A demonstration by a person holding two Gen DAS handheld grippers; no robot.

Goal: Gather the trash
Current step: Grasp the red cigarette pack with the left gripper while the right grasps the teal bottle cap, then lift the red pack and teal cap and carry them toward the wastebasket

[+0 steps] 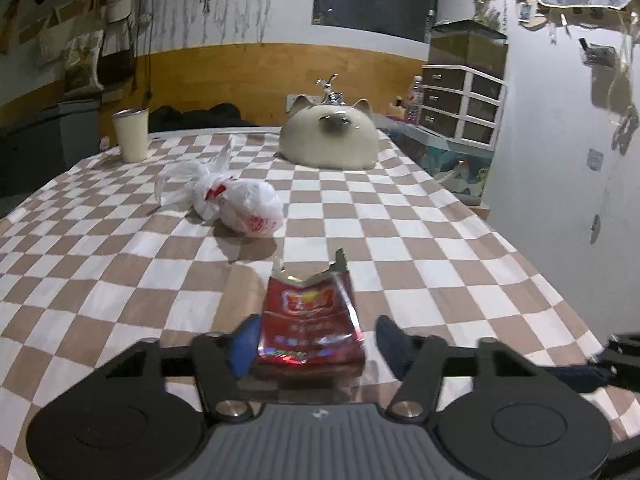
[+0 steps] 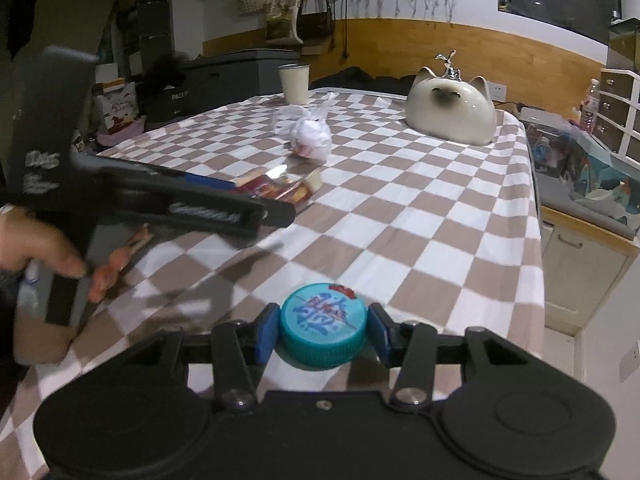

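A torn red snack wrapper lies on the checkered tablecloth between the fingers of my left gripper. The jaws are open around it; the left pad touches its edge and the right pad stands apart. The wrapper also shows in the right wrist view, just beyond the left gripper there. A teal bottle cap sits between the blue pads of my right gripper; both pads press against its sides. A tied white plastic bag lies farther back and also shows in the right wrist view.
A cream cup stands at the back left, and a ceramic cat-shaped bowl at the back. The table's right edge drops off to a cabinet and drawers. The tip of the right gripper shows at the lower right of the left wrist view.
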